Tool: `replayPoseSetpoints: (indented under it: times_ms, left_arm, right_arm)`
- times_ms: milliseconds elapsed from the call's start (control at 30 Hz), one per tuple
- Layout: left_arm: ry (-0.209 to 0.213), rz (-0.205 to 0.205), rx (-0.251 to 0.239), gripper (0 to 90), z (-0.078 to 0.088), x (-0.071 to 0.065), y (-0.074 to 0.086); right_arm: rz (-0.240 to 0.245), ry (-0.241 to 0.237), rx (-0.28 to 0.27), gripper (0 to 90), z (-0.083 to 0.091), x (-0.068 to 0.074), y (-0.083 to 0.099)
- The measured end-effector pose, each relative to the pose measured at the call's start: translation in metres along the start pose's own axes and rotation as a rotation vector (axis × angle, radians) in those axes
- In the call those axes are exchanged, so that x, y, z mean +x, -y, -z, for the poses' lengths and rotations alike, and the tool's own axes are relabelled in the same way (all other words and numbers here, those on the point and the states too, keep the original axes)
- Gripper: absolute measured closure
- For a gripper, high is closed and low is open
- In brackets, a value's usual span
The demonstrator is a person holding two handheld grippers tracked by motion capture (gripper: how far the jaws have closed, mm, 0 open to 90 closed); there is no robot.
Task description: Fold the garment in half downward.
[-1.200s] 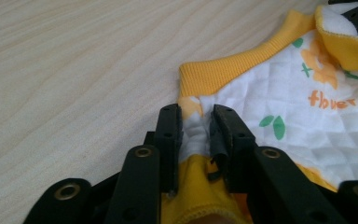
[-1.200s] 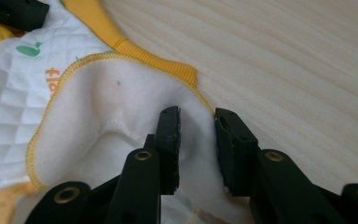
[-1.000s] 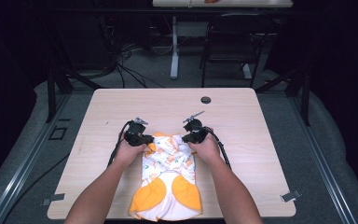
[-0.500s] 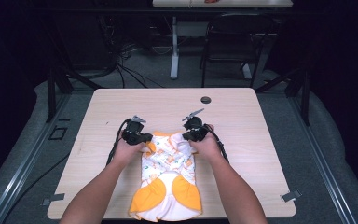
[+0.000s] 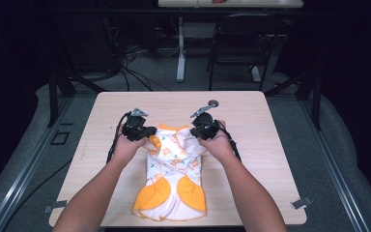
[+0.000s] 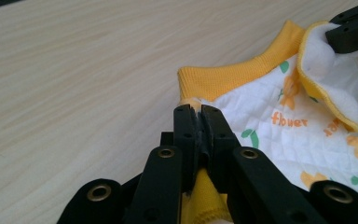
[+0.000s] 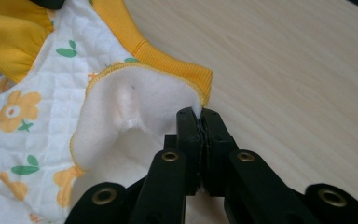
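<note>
Plainly, a small quilted garment (image 5: 173,169) is laid on the surface (image 5: 270,145), its white cloth printed with orange flowers and green leaves, its orange hem nearest the person. The left claw (image 5: 147,135) is clamped on the garment's left top corner, and in the left gripper view (image 6: 199,122) a thin fold of yellow-edged cloth is seen pinched between the nearly touching jaws. The right claw (image 5: 197,134) is clamped on the opposite top corner; in the right gripper view (image 7: 200,122) a white fleecy lining is turned outward just beside the jaws. Both pairs of jaws have just been closing, with cloth between them. The top of the garment is held up off the surface while the lower part lies flat. How much cloth is gripped is hidden by the jaws themselves. The word "flower" is readable on the print in the left gripper view, yet other lettering is cut off. A small dark round thing (image 5: 213,103) near the far edge is too small to be identified
</note>
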State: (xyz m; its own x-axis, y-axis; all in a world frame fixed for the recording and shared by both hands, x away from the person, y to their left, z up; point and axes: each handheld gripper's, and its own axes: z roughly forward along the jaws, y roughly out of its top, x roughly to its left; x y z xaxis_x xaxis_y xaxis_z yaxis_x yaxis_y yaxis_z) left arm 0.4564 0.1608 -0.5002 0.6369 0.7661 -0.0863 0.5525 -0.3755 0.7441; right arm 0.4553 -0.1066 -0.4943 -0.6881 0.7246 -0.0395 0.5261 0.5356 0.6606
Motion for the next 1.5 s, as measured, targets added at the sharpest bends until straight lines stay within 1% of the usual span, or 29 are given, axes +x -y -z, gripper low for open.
replayPoseSetpoints:
  times_ms: [33,67,167,300,367,400,433,467,533,633,700,833,933,1000,1100,1133,1167,1233,1300,1333,1367,1400,1433,1467,1500]
  left_arm:
    - [-0.009,-0.007,-0.006,85.8,0.002,0.0,-0.002]
    - [-0.004,-0.004,-0.011,85.8,0.004,0.001,-0.005]
    - [-0.011,-0.008,-0.028,85.8,0.008,0.002,-0.011]
    - [-0.03,-0.027,-0.051,85.8,0.015,0.002,-0.021]
    - [-0.034,-0.036,-0.071,85.8,0.021,0.002,-0.026]
    - [-0.034,-0.036,-0.071,85.8,0.021,0.002,-0.026]
    - [-0.035,-0.042,-0.087,85.8,0.024,0.002,-0.029]
    - [-0.045,-0.049,-0.105,85.8,0.027,0.002,-0.031]
    - [-0.044,-0.063,-0.11,85.8,0.031,0.001,-0.035]
    - [-0.042,-0.071,-0.112,85.8,0.031,-0.001,-0.034]
    - [-0.04,-0.081,-0.111,85.8,0.031,-0.002,-0.032]
    - [-0.034,-0.08,-0.108,85.7,0.03,-0.003,-0.027]
    - [-0.014,-0.085,-0.107,85.7,0.029,-0.007,-0.016]
    - [-0.009,-0.079,-0.11,85.8,0.029,-0.008,-0.011]
    - [0.006,-0.08,-0.101,85.7,0.029,-0.01,-0.005]
    - [0.005,-0.084,-0.096,85.7,0.029,-0.011,-0.003]
    - [0.009,-0.085,-0.095,85.8,0.03,-0.013,-0.001]
    - [0.023,-0.075,-0.1,85.7,0.031,-0.015,0.004]
    - [0.029,-0.079,-0.097,85.7,0.032,-0.016,0.007]
    - [0.038,-0.084,-0.092,85.7,0.032,-0.018,0.013]
    - [0.04,-0.091,-0.087,85.7,0.031,-0.019,0.017]
    - [0.042,-0.092,-0.087,85.7,0.031,-0.02,0.02]
    - [0.047,-0.092,-0.087,85.7,0.031,-0.021,0.023]
    - [0.057,-0.088,-0.086,85.7,0.032,-0.021,0.025]
    - [0.064,-0.086,-0.082,85.7,0.032,-0.021,0.028]
  right_arm:
    - [0.007,0.007,-0.011,87.2,0.003,0.0,-0.003]
    - [0.004,0.007,-0.024,87.2,0.005,0.0,-0.005]
    - [0.031,0.029,-0.032,87.3,0.012,0.0,-0.013]
    - [0.054,0.057,-0.055,87.3,0.021,0.001,-0.025]
    - [0.063,0.069,-0.073,87.3,0.027,0.001,-0.03]
    - [0.063,0.069,-0.073,87.3,0.027,0.001,-0.03]
    - [0.067,0.077,-0.086,87.3,0.03,0.001,-0.033]
    - [0.073,0.085,-0.104,87.3,0.034,0.0,-0.035]
    - [0.074,0.092,-0.126,87.3,0.04,0.0,-0.039]
    - [0.082,0.097,-0.124,87.3,0.041,0.0,-0.038]
    - [0.087,0.1,-0.123,87.3,0.041,0.002,-0.036]
    - [0.097,0.091,-0.119,87.3,0.041,0.003,-0.032]
    - [0.117,0.082,-0.109,87.2,0.039,0.008,-0.023]
    - [0.123,0.069,-0.108,87.3,0.038,0.01,-0.017]
    - [0.13,0.056,-0.103,87.2,0.038,0.014,-0.01]
    - [0.14,0.048,-0.091,87.2,0.039,0.014,-0.008]
    - [0.134,0.046,-0.099,87.3,0.039,0.015,-0.006]
    - [0.136,0.038,-0.095,87.2,0.039,0.017,-0.002]
    - [0.131,0.032,-0.09,87.2,0.039,0.019,0.003]
    - [0.135,0.029,-0.084,87.2,0.039,0.02,0.005]
    - [0.141,0.024,-0.084,87.1,0.039,0.022,0.007]
    - [0.141,0.018,-0.093,87.2,0.039,0.023,0.01]
    - [0.13,0.009,-0.093,87.1,0.039,0.024,0.013]
    - [0.133,0.004,-0.085,87.1,0.038,0.026,0.015]
    - [0.146,0.001,-0.071,87.1,0.037,0.028,0.018]
